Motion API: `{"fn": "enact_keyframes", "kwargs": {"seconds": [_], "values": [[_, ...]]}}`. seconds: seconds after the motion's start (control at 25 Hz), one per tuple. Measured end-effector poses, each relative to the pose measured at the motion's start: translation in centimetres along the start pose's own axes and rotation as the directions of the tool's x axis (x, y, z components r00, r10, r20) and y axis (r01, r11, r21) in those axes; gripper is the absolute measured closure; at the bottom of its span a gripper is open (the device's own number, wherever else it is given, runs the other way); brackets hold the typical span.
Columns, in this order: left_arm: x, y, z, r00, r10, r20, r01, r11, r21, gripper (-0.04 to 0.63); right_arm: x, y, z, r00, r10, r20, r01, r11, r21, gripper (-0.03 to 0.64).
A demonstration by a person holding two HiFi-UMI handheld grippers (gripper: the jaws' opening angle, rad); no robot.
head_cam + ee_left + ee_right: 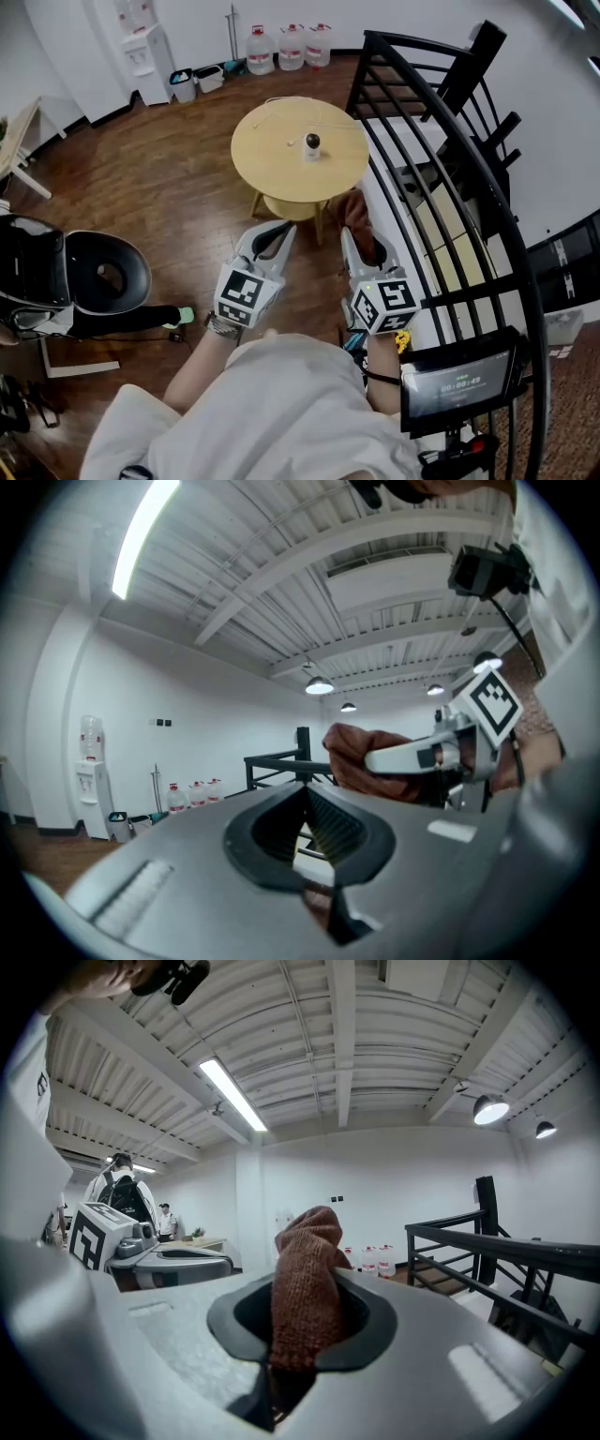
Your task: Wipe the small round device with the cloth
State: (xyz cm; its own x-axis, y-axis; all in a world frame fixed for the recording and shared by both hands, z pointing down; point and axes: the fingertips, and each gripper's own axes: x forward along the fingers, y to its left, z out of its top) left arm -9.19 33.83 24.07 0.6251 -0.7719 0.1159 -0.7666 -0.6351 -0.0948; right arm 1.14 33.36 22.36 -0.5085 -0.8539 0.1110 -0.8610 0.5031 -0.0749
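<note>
The small round device [312,143], white with a black face, stands on a round yellow table [272,159], a thin white cable trailing from it. Both grippers hang in the air short of the table's near edge. My left gripper [273,232] is shut with nothing in it; in the left gripper view its jaws [307,803] meet empty. My right gripper [353,242] is shut on a brown knitted cloth [359,214]. In the right gripper view the cloth [307,1241] sticks up from between the jaws [305,1290]. The left gripper view also catches the cloth [361,757].
A black metal railing [441,178] runs along the right, close to my right gripper, with a small screen [459,382] clamped on it. A black round chair [103,274] stands at the left. Water bottles [291,47] and a dispenser [148,56] line the far wall.
</note>
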Motion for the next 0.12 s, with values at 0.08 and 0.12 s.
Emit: {"fn": "enact_keyframes", "kwargs": {"seconds": [0.08,0.12], "values": [[0.06,-0.08,0.00,1.000,0.000,-0.002,0.000,1.000,-0.003,0.589,-0.06,-0.03,0.08,1.000,0.002,0.000,-0.002,1.000,-0.005,0.549],[0.09,-0.11,-0.01,1.000,0.001,-0.003,-0.001,1.000,-0.004,0.589,-0.09,-0.04,0.12,1.000,0.003,0.000,-0.003,1.000,-0.007,0.549]]}}
